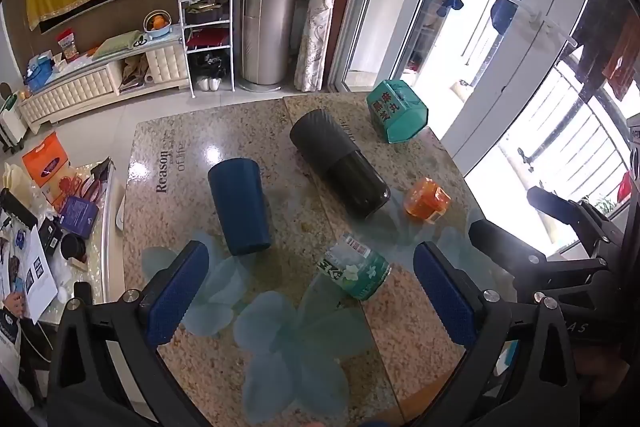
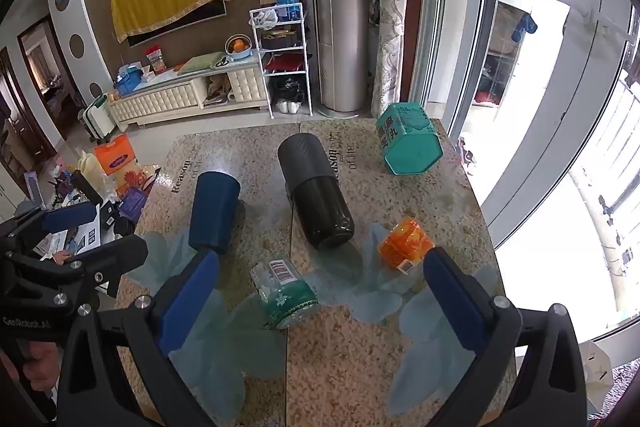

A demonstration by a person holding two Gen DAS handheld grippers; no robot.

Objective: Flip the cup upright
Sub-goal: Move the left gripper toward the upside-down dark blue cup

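So the counter (image 1: 192,359) is a speckled granite-look slab with its far edge near the window door and the left edge dropping to a cluttered side shelf. Bare patches sit between the items and up front by the claws. The blue cup (image 1: 239,206) lies on its side left of center, plain dark blue, apart from the black tumbler (image 1: 340,163) lying beside it. A green-label jar (image 1: 354,269), an orange jar (image 1: 426,197) and a teal box (image 1: 397,110) are around too. Left claw (image 1: 311,297) is spread wide, holding nothing; right claw (image 2: 320,301) same, hovering over the green-label jar.
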